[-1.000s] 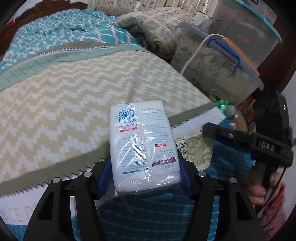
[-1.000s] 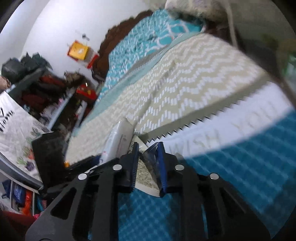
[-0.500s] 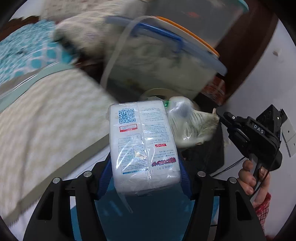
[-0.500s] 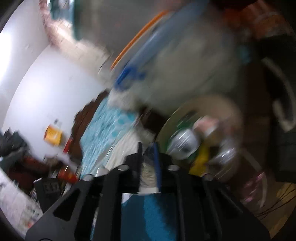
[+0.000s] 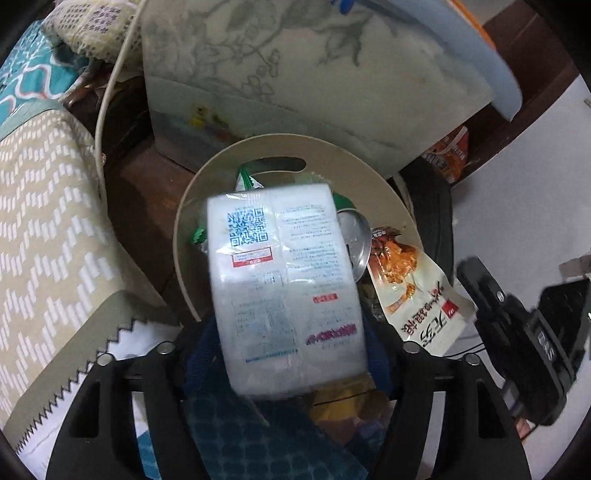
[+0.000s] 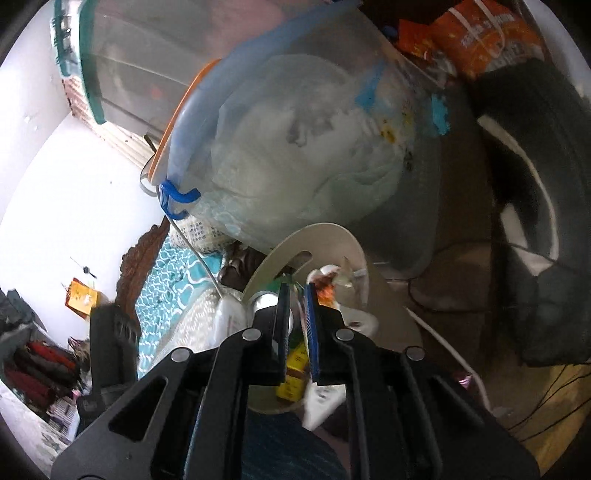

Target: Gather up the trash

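Note:
My left gripper (image 5: 286, 354) is shut on a white plastic-wrapped tissue pack (image 5: 280, 284) with a blue QR code and holds it over the round beige trash bin (image 5: 391, 192). In the bin lie a drinks can (image 5: 356, 240), green wrappers and an orange snack bag (image 5: 413, 291) draped over the rim. My right gripper (image 6: 295, 291) hangs over the same bin (image 6: 325, 236), its jaws a narrow gap apart with nothing seen between them. A paper piece (image 6: 321, 402) lies at the bin's near rim below it.
Clear storage boxes (image 5: 295, 81) stuffed with bedding stand behind the bin. The bed with its chevron blanket (image 5: 44, 206) is at the left. A black bag (image 6: 535, 221), cables and orange snack packs (image 6: 476, 33) lie to the right.
Both grippers have swung from the bed to over the trash bin. The left still holds the tissue pack. The paper piece seen in the right gripper before is no longer between its jaws.

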The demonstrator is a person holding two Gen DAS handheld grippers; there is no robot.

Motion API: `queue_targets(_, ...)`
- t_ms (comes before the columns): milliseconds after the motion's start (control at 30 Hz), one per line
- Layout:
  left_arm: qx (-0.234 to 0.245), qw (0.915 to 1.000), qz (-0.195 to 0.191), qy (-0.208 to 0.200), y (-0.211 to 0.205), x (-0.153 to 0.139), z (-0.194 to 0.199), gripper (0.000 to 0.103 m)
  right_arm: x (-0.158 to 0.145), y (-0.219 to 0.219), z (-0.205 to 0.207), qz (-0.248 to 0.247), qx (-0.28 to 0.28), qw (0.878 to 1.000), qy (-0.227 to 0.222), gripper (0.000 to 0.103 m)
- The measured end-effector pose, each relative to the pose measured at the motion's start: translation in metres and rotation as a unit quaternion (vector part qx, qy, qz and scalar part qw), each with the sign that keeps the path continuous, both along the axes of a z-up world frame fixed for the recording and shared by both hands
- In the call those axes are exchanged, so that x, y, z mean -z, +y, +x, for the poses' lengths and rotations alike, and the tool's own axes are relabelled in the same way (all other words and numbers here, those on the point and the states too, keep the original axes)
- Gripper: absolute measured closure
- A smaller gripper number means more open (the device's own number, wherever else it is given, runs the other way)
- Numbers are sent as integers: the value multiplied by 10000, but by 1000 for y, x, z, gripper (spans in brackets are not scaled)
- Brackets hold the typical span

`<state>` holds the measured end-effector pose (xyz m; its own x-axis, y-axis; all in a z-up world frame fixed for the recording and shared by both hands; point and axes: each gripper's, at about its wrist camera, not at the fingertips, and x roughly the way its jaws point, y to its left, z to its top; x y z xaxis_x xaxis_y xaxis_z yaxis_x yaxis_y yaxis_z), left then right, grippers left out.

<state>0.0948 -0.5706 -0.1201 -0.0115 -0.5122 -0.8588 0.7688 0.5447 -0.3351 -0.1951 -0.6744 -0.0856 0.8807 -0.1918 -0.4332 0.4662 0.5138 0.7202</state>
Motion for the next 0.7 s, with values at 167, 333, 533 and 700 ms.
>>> queue_targets(167, 79, 9997, 97, -218, -12, 0, -7, 18, 11, 11, -24, 41, 185, 9998, 98, 52)
queue_targets(333, -73, 9975, -152, -688, 0, -26, -11, 15, 11, 28, -28, 36, 95, 9999, 45, 47)
queue_targets(533, -321, 9930, -612, -956, 36, -48, -3, 42, 21, 34, -6, 216, -192, 9989, 368, 85)
queue_targets(700, -180, 9981, -65, -583, 22, -17, 0, 79, 0, 31, 29, -365, -271, 9965, 704, 86)
